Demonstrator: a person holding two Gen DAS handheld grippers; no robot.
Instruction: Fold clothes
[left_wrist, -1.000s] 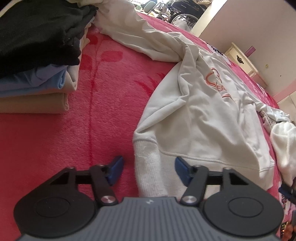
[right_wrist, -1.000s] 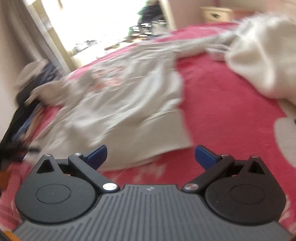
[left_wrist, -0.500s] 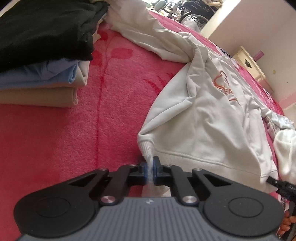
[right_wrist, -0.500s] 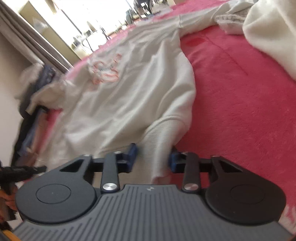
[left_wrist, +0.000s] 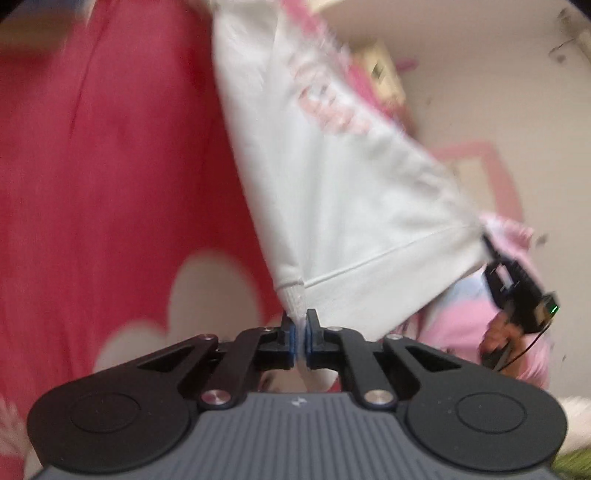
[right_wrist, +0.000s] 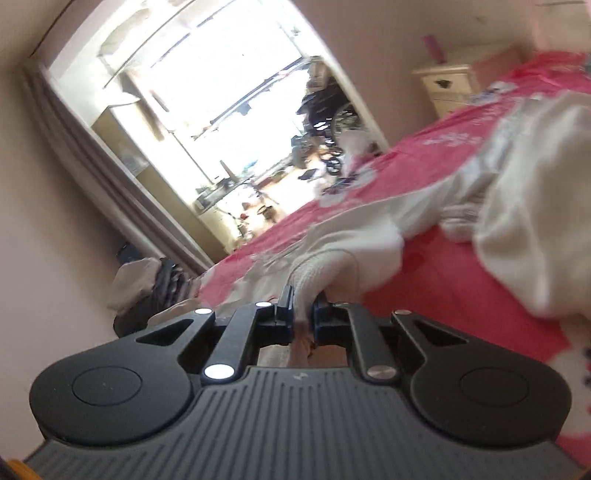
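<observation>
Gripping the ribbed hem of the white sweatshirt (left_wrist: 332, 192) at both bottom corners, we now have it off the bed: a second ago our fingers stood apart over the flat garment, half a second ago they were closing, and now the left gripper (left_wrist: 300, 332) is clamped on one corner and the right gripper (right_wrist: 303, 314) on the other. Between the two, just beyond the left fingers, the hem is pulled taut and the body hangs away with its pink print showing, blurred by motion. We judge this a lift to spread the sweatshirt for folding. Past the fingers lies the red blanket (left_wrist: 110, 166) with white flowers, then more pale clothes (right_wrist: 535, 221), a cream cabinet (right_wrist: 450, 88) and a bright doorway (right_wrist: 229, 110).
</observation>
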